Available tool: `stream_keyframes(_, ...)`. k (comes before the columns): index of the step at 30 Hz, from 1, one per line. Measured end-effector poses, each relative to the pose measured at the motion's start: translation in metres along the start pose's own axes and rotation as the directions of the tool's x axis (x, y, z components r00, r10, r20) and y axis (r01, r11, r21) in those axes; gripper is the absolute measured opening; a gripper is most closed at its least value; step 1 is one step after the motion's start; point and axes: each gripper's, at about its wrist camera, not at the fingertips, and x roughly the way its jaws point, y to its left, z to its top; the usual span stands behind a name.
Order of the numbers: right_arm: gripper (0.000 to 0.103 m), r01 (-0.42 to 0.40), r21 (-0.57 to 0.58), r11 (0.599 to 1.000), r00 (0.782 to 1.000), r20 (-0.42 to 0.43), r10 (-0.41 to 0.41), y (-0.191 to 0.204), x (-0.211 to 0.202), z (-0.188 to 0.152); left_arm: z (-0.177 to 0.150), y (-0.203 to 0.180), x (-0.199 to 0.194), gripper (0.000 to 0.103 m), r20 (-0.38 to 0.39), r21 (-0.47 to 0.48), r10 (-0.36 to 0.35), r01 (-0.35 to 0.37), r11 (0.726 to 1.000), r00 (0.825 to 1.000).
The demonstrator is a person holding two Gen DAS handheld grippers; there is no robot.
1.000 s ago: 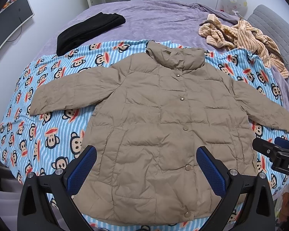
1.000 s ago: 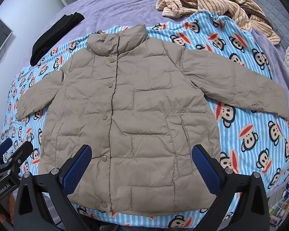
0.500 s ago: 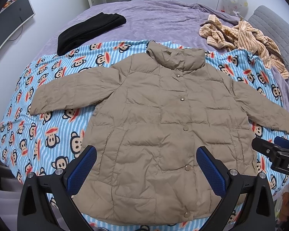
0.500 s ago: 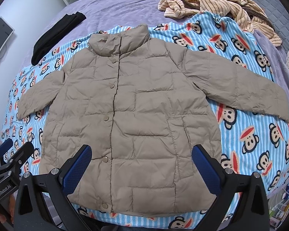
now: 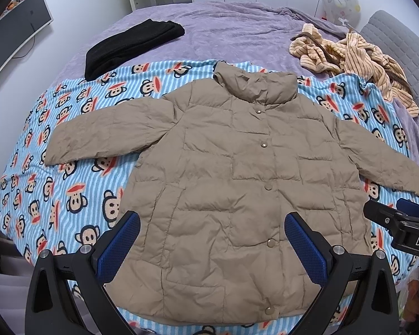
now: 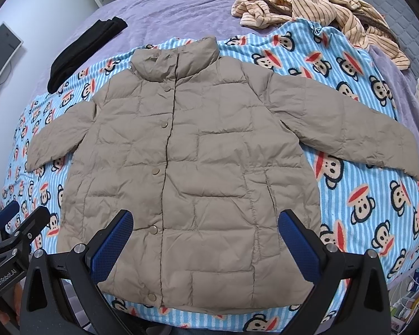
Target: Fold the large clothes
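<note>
Purple bedding covers the bed (image 5: 237, 28), and over its near part lies a blue striped blanket (image 5: 69, 195) printed with monkey faces. On that blanket a tan puffer jacket (image 5: 237, 181) is spread flat, front up, snapped shut, collar toward the far side and both sleeves stretched outward. A folded black garment (image 5: 131, 44) rests on the purple cover beyond the jacket's left sleeve, touching the blanket's far edge. A crumpled striped orange garment (image 5: 354, 53) sits at the far right corner, partly overlapping the blanket. A monitor (image 5: 16, 30) hangs on the left wall. The left gripper (image 5: 212, 245) hovers above the jacket's hem, its jaws wide apart and holding nothing. The right gripper (image 6: 205, 244) hovers beside it over the same hem, its jaws likewise spread and free.
</note>
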Motion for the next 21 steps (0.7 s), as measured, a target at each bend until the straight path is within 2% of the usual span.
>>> stream_keyframes(21,0.103,0.0,0.006,1.0,1.0,-0.002,0.0,-0.0018,0.0006,-0.0043,-0.0052,-0.0007,0.001,0.103,-0.003,0.003,0.0,0.0,1.0,1.0)
